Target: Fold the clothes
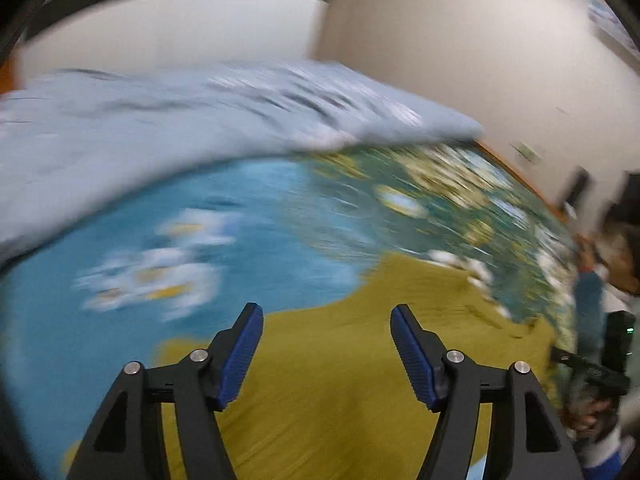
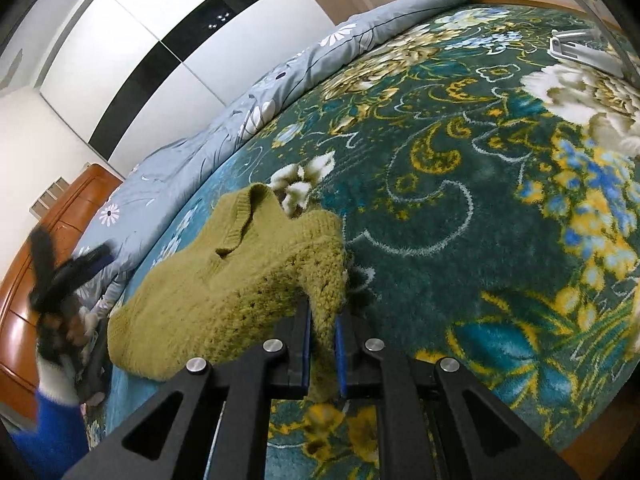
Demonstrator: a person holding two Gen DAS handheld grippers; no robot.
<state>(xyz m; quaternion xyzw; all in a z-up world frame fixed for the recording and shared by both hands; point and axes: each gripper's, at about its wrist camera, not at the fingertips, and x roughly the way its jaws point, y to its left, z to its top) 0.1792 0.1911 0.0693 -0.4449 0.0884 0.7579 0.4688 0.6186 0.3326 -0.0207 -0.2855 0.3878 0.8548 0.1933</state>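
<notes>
Soft, even indoor light. The left wrist view is heavily motion-smeared; the quilt (image 1: 168, 120) is perhaps patterned. The right wrist view is sharp, edges bowed, with glare on the wardrobe (image 2: 132, 76).

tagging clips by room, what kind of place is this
Most likely a bedroom at home: a floral plush blanket covers what looks like a bed, a rolled grey-blue duvet lies along its far edge, and tall wardrobe-like doors stand behind.

Bed with floral green blanket (image 2: 460, 184), olive knit sweater (image 2: 224, 280), rolled grey-blue quilt (image 2: 304, 60) along far edge
</notes>
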